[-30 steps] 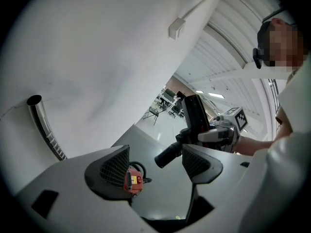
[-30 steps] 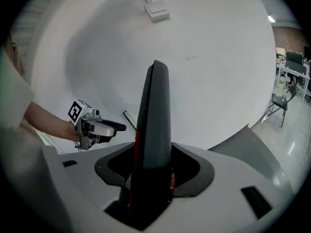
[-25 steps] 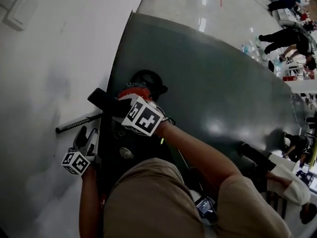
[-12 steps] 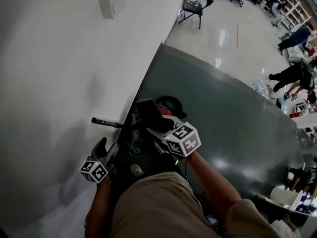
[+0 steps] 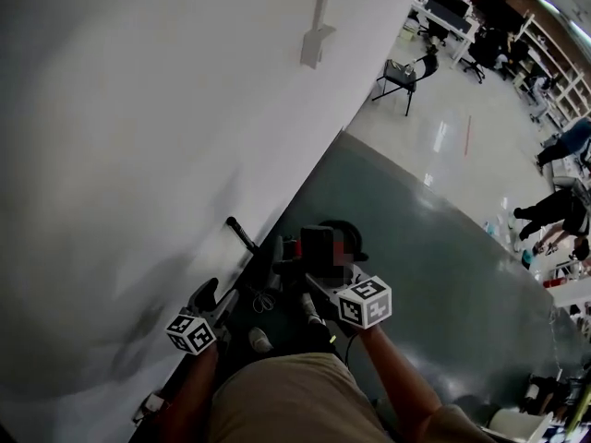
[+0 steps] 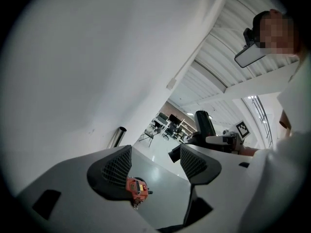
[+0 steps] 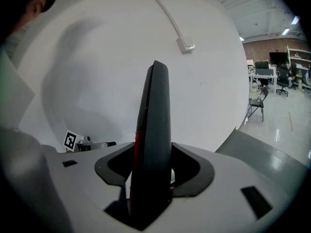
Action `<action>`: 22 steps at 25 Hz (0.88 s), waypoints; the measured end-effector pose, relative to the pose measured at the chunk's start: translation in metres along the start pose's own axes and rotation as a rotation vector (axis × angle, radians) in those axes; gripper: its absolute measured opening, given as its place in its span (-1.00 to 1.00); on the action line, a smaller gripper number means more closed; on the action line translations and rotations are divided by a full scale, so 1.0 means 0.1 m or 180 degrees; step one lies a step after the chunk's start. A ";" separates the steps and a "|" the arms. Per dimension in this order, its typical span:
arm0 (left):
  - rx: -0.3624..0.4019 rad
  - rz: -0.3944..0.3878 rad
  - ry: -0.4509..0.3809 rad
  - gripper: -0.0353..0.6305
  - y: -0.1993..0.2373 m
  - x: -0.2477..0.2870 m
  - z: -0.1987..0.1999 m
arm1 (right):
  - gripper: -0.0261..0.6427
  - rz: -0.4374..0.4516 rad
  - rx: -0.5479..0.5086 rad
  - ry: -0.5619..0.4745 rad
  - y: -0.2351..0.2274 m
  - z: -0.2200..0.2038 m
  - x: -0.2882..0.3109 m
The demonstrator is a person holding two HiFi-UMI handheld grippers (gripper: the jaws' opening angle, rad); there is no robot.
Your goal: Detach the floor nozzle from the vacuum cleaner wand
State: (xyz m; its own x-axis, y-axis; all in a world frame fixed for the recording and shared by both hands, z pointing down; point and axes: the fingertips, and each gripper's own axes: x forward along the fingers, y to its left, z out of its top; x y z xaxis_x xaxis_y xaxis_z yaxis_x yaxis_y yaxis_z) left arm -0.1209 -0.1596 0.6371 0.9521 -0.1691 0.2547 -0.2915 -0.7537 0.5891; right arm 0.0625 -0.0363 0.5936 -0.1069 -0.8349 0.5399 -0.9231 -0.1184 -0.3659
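Observation:
My right gripper (image 7: 153, 166) is shut on the dark grey floor nozzle (image 7: 154, 144), which has a red edge and stands upright between the jaws. In the head view the nozzle (image 5: 319, 245) is up off the mat in the right gripper (image 5: 314, 280), apart from the black wand (image 5: 242, 235) that leans at the foot of the wall. My left gripper (image 5: 214, 296) hovers left of it near the wall. Its jaws are closing with nothing between them (image 6: 155, 161). The wand's tube end (image 6: 115, 136) shows beyond the left jaw. The red vacuum body (image 6: 137, 188) lies on the mat.
A white wall (image 5: 138, 155) fills the left, with a cable duct (image 5: 316, 35) on it. A dark green mat (image 5: 416, 247) covers the floor ahead. A chair (image 5: 402, 74) stands on the shiny floor beyond, and people (image 5: 554, 206) are at the far right.
Both grippers have risen and moved along the wall. The nozzle has travelled with the right gripper and now stands farther from the wand. The head view has swung upward.

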 end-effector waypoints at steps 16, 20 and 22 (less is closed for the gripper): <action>0.0072 0.0282 0.0307 -0.01 0.43 -1.04 -0.65 | -0.25 0.0070 0.0082 0.0199 1.00 -0.96 0.32; -0.0019 0.0357 0.0375 -0.01 0.57 -0.99 -0.81 | -0.25 0.0101 0.0102 0.0373 0.96 -1.21 0.46; -0.0067 0.0363 0.0395 -0.01 0.60 -0.94 -0.86 | -0.25 0.0112 0.0039 0.0451 0.92 -1.30 0.52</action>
State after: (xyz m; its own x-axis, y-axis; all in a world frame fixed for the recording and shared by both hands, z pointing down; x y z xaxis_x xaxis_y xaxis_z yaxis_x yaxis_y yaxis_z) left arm -0.2361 -0.1343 0.7150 0.8945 -0.1720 0.4128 -0.4000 -0.7204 0.5666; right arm -0.0762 -0.0205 0.6867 -0.1909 -0.7545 0.6279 -0.9134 -0.0978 -0.3952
